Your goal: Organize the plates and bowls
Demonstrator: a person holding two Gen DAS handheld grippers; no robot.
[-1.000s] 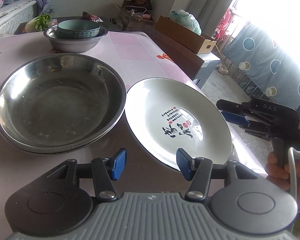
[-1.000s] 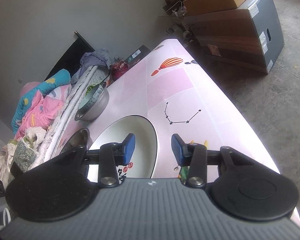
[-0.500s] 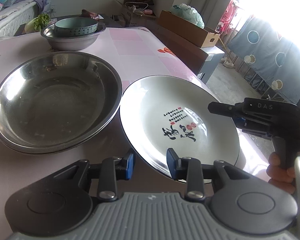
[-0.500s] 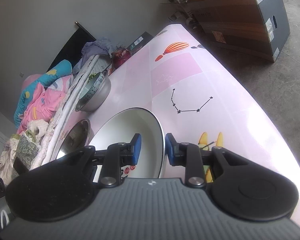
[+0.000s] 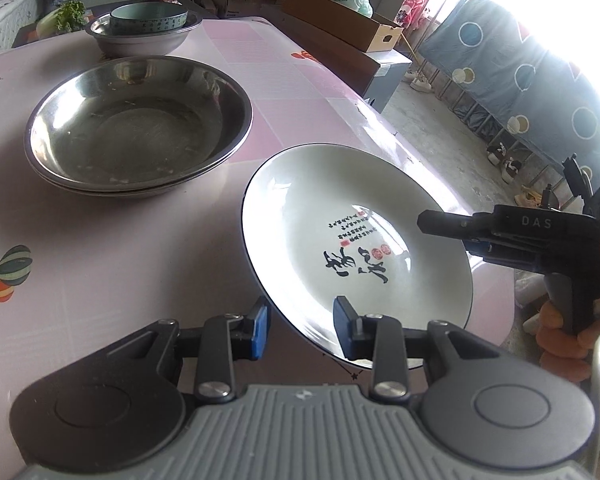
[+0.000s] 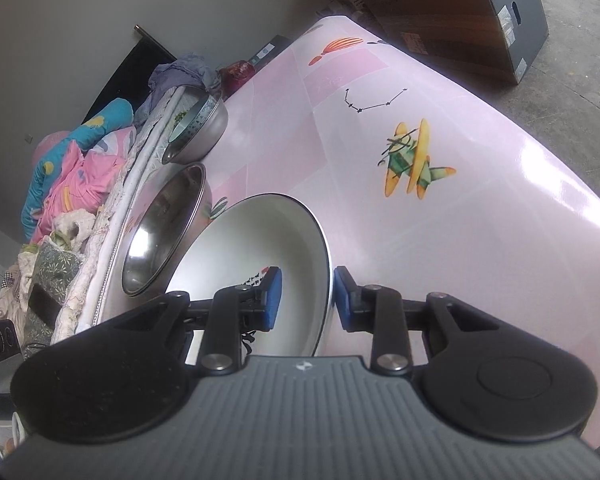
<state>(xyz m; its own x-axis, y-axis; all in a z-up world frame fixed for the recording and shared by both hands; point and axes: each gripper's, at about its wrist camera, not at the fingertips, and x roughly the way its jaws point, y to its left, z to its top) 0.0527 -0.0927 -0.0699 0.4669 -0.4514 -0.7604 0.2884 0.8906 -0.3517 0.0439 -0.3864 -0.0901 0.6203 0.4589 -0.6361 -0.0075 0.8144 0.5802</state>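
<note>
A white plate [image 5: 356, 240] with black and red writing is lifted and tilted above the pink table [image 5: 100, 248]. My left gripper [image 5: 300, 326] is shut on its near rim. My right gripper [image 6: 306, 298] is shut on its right rim; it also shows in the left wrist view [image 5: 456, 228]. The plate fills the lower middle of the right wrist view [image 6: 260, 240]. Large stacked steel basins [image 5: 136, 128] sit to the plate's left. At the far end a teal bowl [image 5: 148, 18] sits inside a smaller steel bowl [image 5: 140, 42].
The table's right edge runs close beside the plate, with bare floor [image 5: 440, 128] below. A cardboard box [image 5: 340, 16] on a cabinet stands past the far corner. Bedding and clothes [image 6: 68, 168] lie along the table's left side.
Both grippers closed on the plate's rim. The plate has risen off the table, tilted, and moved right, away from the large basins.
</note>
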